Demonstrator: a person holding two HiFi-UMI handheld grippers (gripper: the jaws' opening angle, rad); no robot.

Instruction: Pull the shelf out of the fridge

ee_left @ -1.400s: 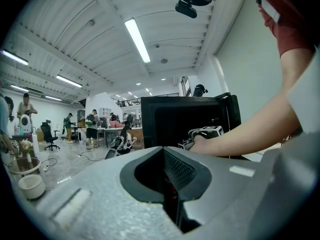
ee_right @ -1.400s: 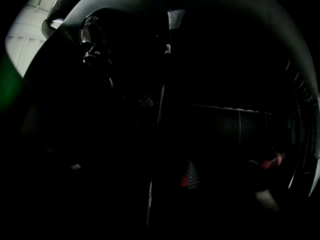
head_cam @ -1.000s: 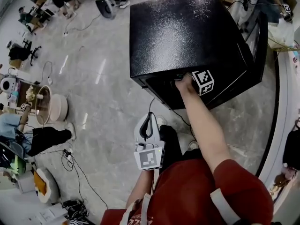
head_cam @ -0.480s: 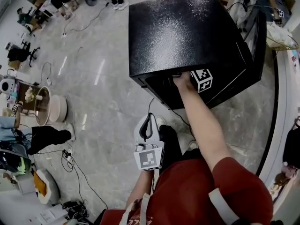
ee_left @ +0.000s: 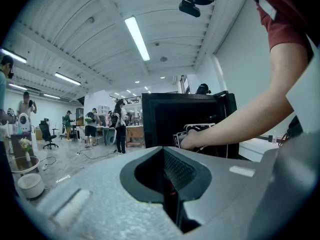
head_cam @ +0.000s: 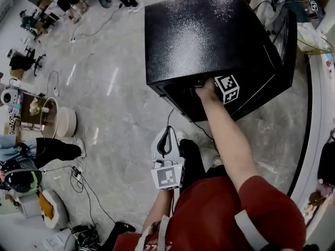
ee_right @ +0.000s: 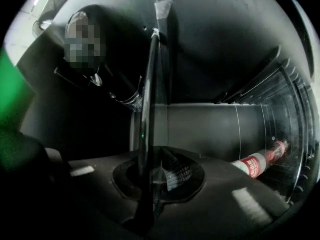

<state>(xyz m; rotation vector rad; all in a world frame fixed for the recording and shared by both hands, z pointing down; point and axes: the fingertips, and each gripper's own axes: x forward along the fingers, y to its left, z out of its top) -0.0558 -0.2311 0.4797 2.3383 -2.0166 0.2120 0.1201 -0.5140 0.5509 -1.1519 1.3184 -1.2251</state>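
Observation:
From above, the black fridge (head_cam: 209, 35) stands on the floor with its front toward me. My right gripper (ee_right: 154, 181) reaches into its opening; only its marker cube (head_cam: 226, 89) and the hand show in the head view. Its jaws are shut on the front edge of a glass shelf (ee_right: 150, 99), seen edge-on and running up from the pads. The left gripper (head_cam: 166, 135) hangs low by my body, away from the fridge, shut with nothing in it. In the left gripper view the fridge (ee_left: 165, 119) and the right hand (ee_left: 192, 136) show ahead.
A bottle with a red label (ee_right: 257, 164) lies in the fridge at the right, near wire racks. The fridge door (head_cam: 290, 41) stands open at the right. Cables, a round tub (head_cam: 65, 120) and several people are on the floor to the left.
The right hand stays at the fridge's opening, shifted only slightly. The left gripper has not moved. People at the left of the room have moved about.

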